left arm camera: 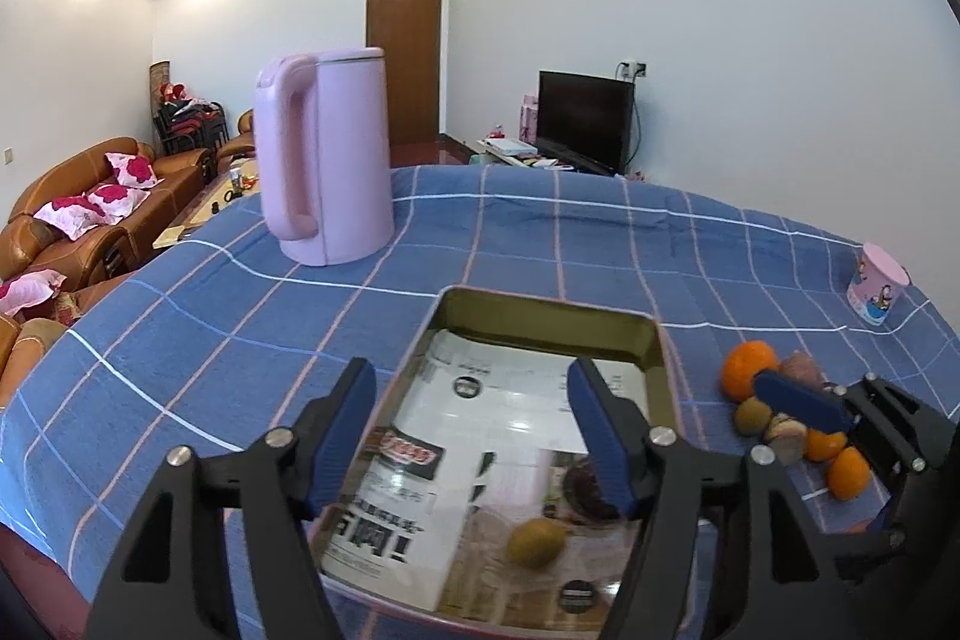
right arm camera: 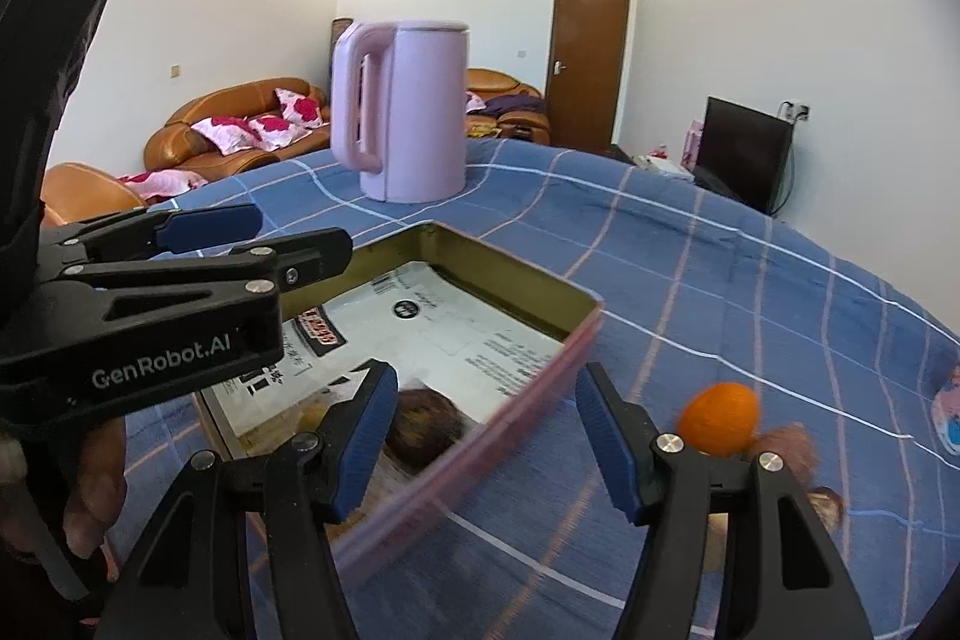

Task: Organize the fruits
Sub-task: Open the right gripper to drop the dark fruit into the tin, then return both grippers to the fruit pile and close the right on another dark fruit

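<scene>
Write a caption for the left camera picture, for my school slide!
Open left tool hovers over the tin tray holding one kiwi, oranges waiting nearby.

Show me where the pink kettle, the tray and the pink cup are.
pink kettle [left arm camera: 348, 160], left wrist view, body side.
tray [left arm camera: 540, 307], left wrist view, far rim.
pink cup [left arm camera: 877, 292], left wrist view, printed side.

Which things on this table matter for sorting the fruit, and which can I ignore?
Part of the job:
- tray, paper-lined
- green-brown fruit and a darker brown fruit already in it
- fruit pile on the cloth to the tray's right, topped by an orange
- left gripper and right gripper, both open, empty

Just lying about:
- pink kettle
- pink cup
</scene>
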Action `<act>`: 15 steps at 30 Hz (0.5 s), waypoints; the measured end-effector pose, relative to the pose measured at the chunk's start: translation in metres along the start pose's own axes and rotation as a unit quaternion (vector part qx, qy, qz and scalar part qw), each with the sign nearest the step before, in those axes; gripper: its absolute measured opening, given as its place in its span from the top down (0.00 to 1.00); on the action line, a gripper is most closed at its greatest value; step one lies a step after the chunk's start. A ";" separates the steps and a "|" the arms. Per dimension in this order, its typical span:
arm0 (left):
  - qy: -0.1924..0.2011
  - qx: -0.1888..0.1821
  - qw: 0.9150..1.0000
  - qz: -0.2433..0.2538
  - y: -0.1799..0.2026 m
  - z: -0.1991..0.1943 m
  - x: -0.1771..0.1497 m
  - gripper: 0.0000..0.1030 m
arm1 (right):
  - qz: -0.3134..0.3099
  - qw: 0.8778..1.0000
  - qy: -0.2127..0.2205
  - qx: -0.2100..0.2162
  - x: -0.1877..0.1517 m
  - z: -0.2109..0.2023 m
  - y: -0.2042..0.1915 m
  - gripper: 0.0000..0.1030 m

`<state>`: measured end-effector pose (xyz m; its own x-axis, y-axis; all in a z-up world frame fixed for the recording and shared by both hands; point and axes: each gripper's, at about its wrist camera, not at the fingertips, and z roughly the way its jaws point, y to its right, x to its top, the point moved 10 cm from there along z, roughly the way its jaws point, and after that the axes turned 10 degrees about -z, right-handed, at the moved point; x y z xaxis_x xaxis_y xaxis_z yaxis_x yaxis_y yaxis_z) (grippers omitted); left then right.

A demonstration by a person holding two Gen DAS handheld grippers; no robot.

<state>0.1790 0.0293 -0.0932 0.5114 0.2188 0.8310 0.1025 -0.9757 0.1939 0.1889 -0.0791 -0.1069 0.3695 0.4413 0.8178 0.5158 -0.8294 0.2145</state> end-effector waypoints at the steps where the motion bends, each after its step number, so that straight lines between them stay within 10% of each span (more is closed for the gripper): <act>1: -0.001 -0.004 1.000 0.002 0.005 0.000 -0.001 0.33 | 0.005 1.000 0.003 -0.006 -0.001 -0.006 0.006 0.38; 15: -0.028 -0.040 0.998 0.044 0.076 0.002 -0.026 0.33 | 0.073 0.993 -0.015 -0.091 -0.053 -0.062 0.096 0.38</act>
<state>0.1752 -0.0505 -0.1014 0.5618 0.1300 0.8170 -0.0113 -0.9863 0.1647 0.1707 -0.2032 -0.0967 0.4540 0.3200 0.8315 0.3083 -0.9320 0.1904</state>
